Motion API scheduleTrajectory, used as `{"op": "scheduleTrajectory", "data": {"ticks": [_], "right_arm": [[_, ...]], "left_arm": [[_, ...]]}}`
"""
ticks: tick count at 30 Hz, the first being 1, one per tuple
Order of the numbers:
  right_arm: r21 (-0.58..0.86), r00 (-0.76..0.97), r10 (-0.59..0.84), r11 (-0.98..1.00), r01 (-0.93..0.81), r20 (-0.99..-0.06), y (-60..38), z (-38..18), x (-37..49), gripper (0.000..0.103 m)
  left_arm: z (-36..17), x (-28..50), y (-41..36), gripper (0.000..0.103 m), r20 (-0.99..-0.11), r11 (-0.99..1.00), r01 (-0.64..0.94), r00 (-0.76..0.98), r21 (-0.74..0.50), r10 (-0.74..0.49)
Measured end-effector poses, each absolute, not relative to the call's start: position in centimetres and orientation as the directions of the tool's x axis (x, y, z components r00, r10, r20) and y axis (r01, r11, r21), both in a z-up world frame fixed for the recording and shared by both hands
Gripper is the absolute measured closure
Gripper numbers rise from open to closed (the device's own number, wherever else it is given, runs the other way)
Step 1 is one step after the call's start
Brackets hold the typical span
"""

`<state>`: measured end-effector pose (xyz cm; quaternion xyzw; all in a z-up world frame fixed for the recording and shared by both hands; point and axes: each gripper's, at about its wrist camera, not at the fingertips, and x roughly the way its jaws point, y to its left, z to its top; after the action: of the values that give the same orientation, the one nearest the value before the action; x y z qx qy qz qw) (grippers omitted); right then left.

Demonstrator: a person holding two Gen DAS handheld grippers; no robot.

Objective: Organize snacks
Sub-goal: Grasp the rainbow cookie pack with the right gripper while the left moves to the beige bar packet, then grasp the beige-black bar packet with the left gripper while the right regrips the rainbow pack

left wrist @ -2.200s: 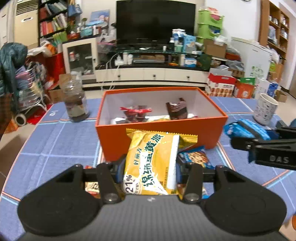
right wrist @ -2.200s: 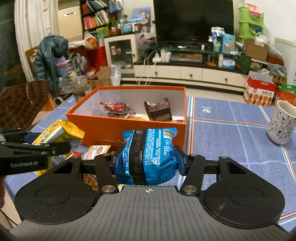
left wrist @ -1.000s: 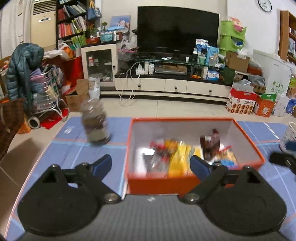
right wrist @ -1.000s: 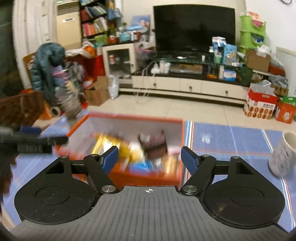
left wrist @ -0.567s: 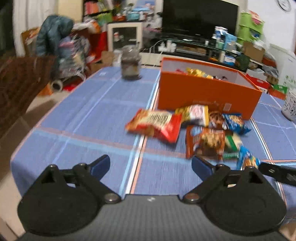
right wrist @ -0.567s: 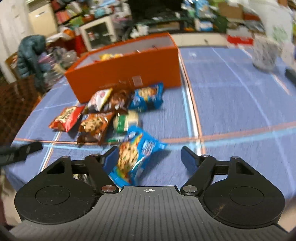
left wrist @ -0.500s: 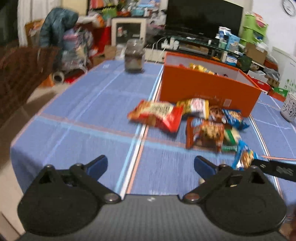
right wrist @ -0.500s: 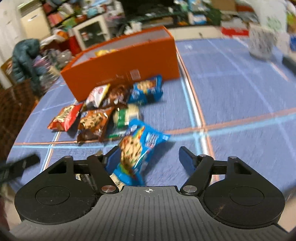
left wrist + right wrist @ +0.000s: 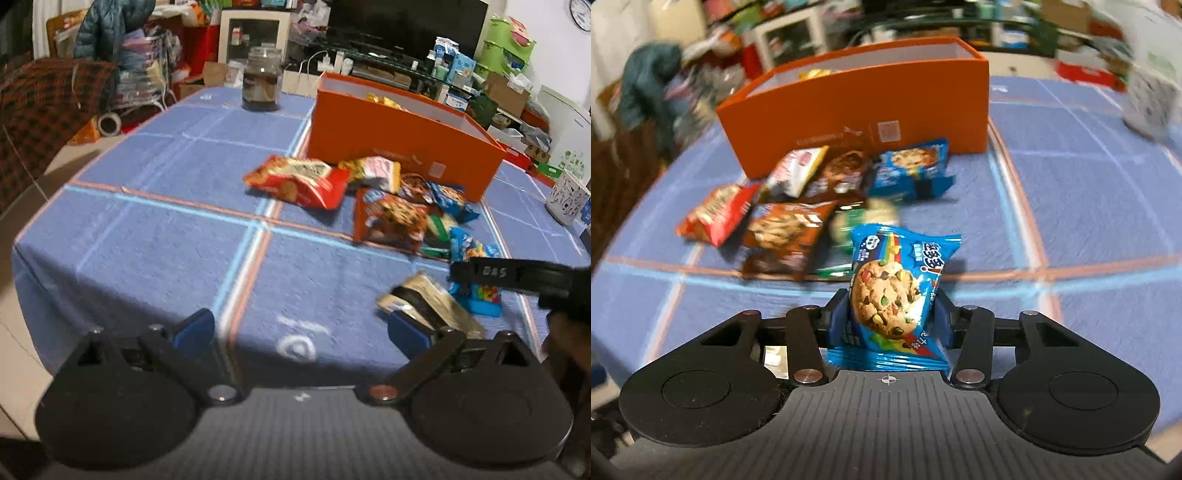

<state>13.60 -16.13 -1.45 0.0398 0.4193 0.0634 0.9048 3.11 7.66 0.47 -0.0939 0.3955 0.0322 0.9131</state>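
1. A blue tablecloth with pale blue and orange crossing stripes [image 9: 177, 221] covers the table.
2. Beyond it stands a large black flat-screen television [image 9: 406, 22] on a low glass-and-white media unit [image 9: 399, 70] crowded with small boxes and bottles.
3. A white glass-door cabinet [image 9: 253, 35] stands left of the television.
4. A teal puffer jacket [image 9: 110, 26] hangs at far left, above a dark red plaid-covered seat [image 9: 40, 107].
5. Pale floor tiles [image 9: 18, 373] show at lower left.
6. Green stacked plastic bins [image 9: 509, 40] and a round wall clock [image 9: 581, 13] sit against the white right wall.

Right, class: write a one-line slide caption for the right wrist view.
Right tool shut on a blue cookie packet, facing loose snacks and the orange box.
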Motion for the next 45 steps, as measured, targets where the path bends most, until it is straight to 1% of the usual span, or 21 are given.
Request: {"op": "scheduleTrajectory", "data": {"ticks": [3,5,7,9,10,12,13,14,17,19,21,23,26,31,34,37,39,41,43,45], "right_arm": [[0.073,0.600,0.153,0.985,-0.156,-0.785,-19.3,-1.1,15.2,0.070],[0.087,0.584,0.170,0.982,-0.168,-0.794,-21.4,-1.2,15.9,0.069],[0.115,0.592,0.191,0.980,-0.164,-0.783,-22.8,-1.4,16.2,0.069],[0.138,0.601,0.208,0.977,-0.162,-0.771,-23.1,-1.5,16.2,0.067],[0.138,0.606,0.213,0.976,-0.169,-0.767,-23.0,-1.6,16.2,0.064],[0.121,0.613,0.222,0.972,-0.201,-0.758,-22.7,-1.7,15.9,0.056],[0.110,0.613,0.232,0.967,-0.231,-0.755,-22.3,-1.9,15.8,0.047],[0.095,0.612,0.237,0.962,-0.255,-0.755,-22.1,-2.0,15.6,0.044],[0.051,0.622,0.214,0.962,-0.269,-0.753,-21.8,-2.0,15.3,0.045],[0.072,0.618,0.222,0.964,-0.258,-0.754,-22.3,-1.9,15.4,0.045],[0.093,0.615,0.220,0.968,-0.232,-0.758,-22.9,-1.8,15.4,0.047],[0.096,0.614,0.210,0.972,-0.213,-0.761,-23.4,-1.7,15.4,0.053],[0.089,0.615,0.196,0.976,-0.200,-0.764,-23.7,-1.7,15.3,0.053],[0.074,0.621,0.179,0.979,-0.192,-0.763,-23.4,-1.8,15.4,0.053],[0.056,0.627,0.166,0.980,-0.192,-0.761,-23.0,-1.9,15.4,0.050],[0.040,0.631,0.155,0.980,-0.193,-0.760,-22.9,-1.9,15.1,0.049],[0.034,0.633,0.151,0.981,-0.193,-0.760,-22.8,-1.9,15.0,0.045],[0.031,0.633,0.148,0.981,-0.192,-0.760,-22.6,-2.0,15.0,0.040],[0.027,0.633,0.146,0.981,-0.193,-0.760,-22.5,-2.1,15.0,0.036],[0.018,0.635,0.140,0.981,-0.194,-0.760,-22.3,-2.2,14.9,0.034]], "left_arm": [[0.2,3.0,6.0,0.003,-0.736,0.967,-0.172,0.676,-0.187,-0.022],[0.2,3.1,4.5,0.003,-0.739,0.952,-0.226,0.674,-0.208,-0.001],[0.2,3.8,2.8,0.003,-0.741,0.941,-0.256,0.672,-0.221,0.008],[0.1,4.8,1.1,0.003,-0.748,0.939,-0.275,0.663,-0.207,0.029],[0.1,5.2,0.3,0.003,-0.754,0.936,-0.287,0.656,-0.204,0.037],[-0.3,6.1,-1.0,0.003,-0.754,0.929,-0.297,0.656,-0.221,0.030],[-0.5,6.6,-1.6,0.003,-0.762,0.928,-0.305,0.647,-0.216,0.035],[-0.9,7.2,-2.1,0.003,-0.774,0.927,-0.314,0.632,-0.203,0.045],[-2.0,8.2,-2.9,0.004,-0.801,0.913,-0.376,0.590,-0.159,0.103],[-2.6,8.6,-2.9,0.003,-0.803,0.910,-0.385,0.585,-0.154,0.112],[-2.8,8.7,-3.1,0.002,-0.794,0.921,-0.370,0.592,-0.119,0.135],[-3.2,8.8,-3.4,0.003,-0.787,0.937,-0.340,0.598,-0.077,0.152],[-3.5,8.8,-3.4,0.005,-0.776,0.964,-0.265,0.611,-0.014,0.157],[-3.5,9.9,-1.6,0.002,-0.767,0.986,-0.165,0.630,0.021,0.122],[-3.6,10.7,-0.5,0.001,-0.761,0.991,-0.129,0.639,0.038,0.112],[-3.6,11.4,0.4,0.001,-0.751,0.991,-0.119,0.648,0.066,0.128],[-3.6,11.7,1.4,0.001,-0.760,0.991,-0.127,0.639,0.049,0.120],[-3.5,11.7,2.1,0.004,-0.770,0.989,-0.142,0.628,0.031,0.115],[-3.2,11.1,2.4,0.004,-0.769,0.987,-0.162,0.628,0.023,0.121],[-2.9,10.4,2.4,0.003,-0.766,0.985,-0.171,0.633,0.006,0.114]]}}
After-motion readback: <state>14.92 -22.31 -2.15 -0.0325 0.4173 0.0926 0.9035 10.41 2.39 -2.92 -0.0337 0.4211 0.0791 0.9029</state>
